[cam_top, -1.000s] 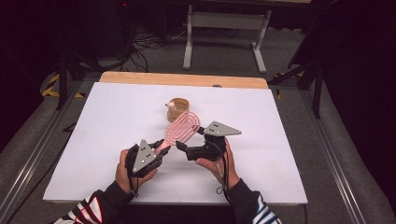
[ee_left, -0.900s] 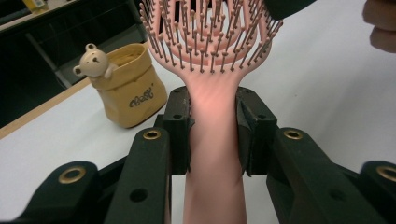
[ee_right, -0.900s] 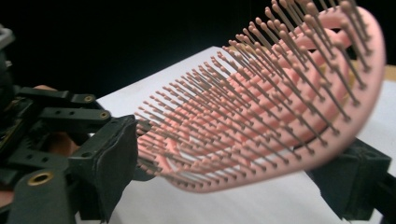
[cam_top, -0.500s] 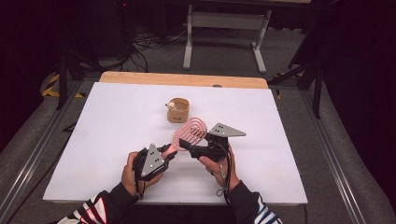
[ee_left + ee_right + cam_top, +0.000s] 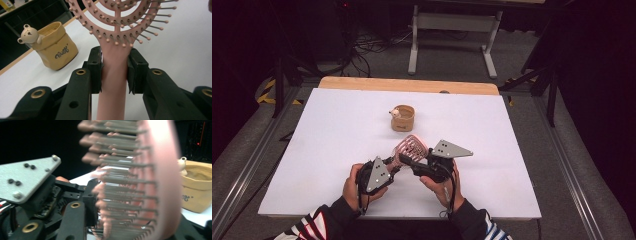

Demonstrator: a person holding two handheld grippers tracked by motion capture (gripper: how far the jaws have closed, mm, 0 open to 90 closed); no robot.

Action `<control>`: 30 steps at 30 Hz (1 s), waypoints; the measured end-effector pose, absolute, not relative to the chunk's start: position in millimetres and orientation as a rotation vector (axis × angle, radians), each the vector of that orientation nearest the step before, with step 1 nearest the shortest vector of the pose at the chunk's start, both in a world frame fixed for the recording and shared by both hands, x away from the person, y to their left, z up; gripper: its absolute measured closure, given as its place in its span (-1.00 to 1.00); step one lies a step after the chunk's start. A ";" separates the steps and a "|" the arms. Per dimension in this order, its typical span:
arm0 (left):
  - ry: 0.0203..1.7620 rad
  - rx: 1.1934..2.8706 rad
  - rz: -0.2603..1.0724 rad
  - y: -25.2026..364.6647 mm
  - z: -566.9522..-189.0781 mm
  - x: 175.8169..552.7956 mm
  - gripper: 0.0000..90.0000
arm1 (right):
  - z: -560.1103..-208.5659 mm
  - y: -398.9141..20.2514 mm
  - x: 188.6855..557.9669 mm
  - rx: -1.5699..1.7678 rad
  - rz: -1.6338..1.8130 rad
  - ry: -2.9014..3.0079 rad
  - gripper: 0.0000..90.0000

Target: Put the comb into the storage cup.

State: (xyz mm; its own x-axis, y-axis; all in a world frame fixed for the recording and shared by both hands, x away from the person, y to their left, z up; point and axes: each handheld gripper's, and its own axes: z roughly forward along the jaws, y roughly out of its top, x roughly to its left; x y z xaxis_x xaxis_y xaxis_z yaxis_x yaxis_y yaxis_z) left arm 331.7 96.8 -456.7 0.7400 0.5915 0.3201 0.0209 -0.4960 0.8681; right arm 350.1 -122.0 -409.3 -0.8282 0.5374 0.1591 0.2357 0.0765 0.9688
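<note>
Left gripper [image 5: 113, 72]: clamped on the handle of a pink paddle hairbrush [image 5: 117, 30], just below the head; pads bear on both sides, the brush lifted clear of the white table [image 5: 312, 150].

Right gripper [image 5: 412, 161]: jaws have just been closing, now pinched across the brush head, bristles against one jaw.

Handling, by judgement: light, rigid plastic. The smooth handle may slip or twist, so the neck is the sound hold. The vented head is thin and the ball-tipped bristles bend; squeezing them gives a springy, unsure grip.

Tan bear-trimmed pot [image 5: 402, 118] stands well beyond the brush.
</note>
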 end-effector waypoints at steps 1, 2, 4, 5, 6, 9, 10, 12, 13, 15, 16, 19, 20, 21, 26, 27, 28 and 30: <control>0.466 1.985 0.756 96.9 -457.0 331.8 0.51 | -409.1 -121.5 349.2 0.776 1.823 2.114 0.38; 0.470 1.978 0.763 97.4 -456.9 331.8 0.49 | -408.9 -121.1 348.5 0.770 1.813 2.111 0.38; 0.484 1.972 0.764 98.6 -456.3 333.2 0.40 | -408.2 -122.4 347.9 0.775 1.808 2.098 0.39; 0.491 1.967 0.764 99.3 -456.1 333.9 0.34 | -407.7 -123.6 348.0 0.778 1.809 2.089 0.39; 0.499 1.965 0.765 100.2 -455.9 334.3 0.28 | -407.3 -124.9 348.2 0.784 1.812 2.080 0.39; 0.497 1.957 0.736 102.5 -455.2 335.9 0.16 | -405.4 -128.5 348.4 0.789 1.798 2.053 0.39; 0.490 1.955 0.726 103.7 -454.9 336.7 0.08 | -404.4 -129.8 348.2 0.782 1.787 2.048 0.39; 0.491 1.953 0.711 106.3 -454.5 337.1 -0.01 | -402.2 -132.5 347.6 0.771 1.771 2.035 0.39; 0.479 1.948 0.704 108.2 -453.9 337.9 -0.07 | -400.9 -133.8 347.0 0.767 1.764 2.025 0.39; 0.483 1.942 0.700 111.6 -452.8 338.5 -0.15 | -398.2 -136.6 346.0 0.755 1.742 2.007 0.39; 0.485 1.939 0.693 113.3 -452.3 339.1 -0.18 | -397.0 -138.1 345.6 0.747 1.730 2.000 0.39; 0.490 1.925 0.674 118.9 -450.9 341.7 -0.30 | -394.0 -142.4 344.7 0.730 1.708 1.978 0.39; 0.491 1.922 0.667 120.4 -450.6 342.9 -0.32 | -393.1 -143.8 344.5 0.730 1.702 1.971 0.39; 0.493 1.921 0.660 121.8 -450.7 343.6 -0.35 | -392.1 -145.5 344.3 0.730 1.696 1.966 0.39; 0.478 1.923 0.635 128.7 -450.3 345.8 -0.47 | -387.5 -154.3 342.9 0.735 1.684 1.926 0.39; 0.470 1.922 0.627 130.3 -449.9 345.9 -0.48 | -386.4 -156.0 342.7 0.731 1.682 1.921 0.39; 0.468 1.919 0.626 132.0 -449.6 345.8 -0.51 | -385.4 -157.5 342.2 0.731 1.683 1.913 0.39; 0.468 1.914 0.622 135.9 -448.9 345.6 -0.54 | -383.4 -160.5 341.7 0.728 1.682 1.902 0.39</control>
State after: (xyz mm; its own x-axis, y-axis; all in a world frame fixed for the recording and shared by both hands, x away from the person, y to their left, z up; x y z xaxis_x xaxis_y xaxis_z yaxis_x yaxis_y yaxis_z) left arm 345.6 135.9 -448.9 0.7905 0.5746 0.2121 0.0452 -0.4000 0.9154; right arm 341.7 -160.5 -383.4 -0.7349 0.6780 -0.0154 0.0675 0.0958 0.9931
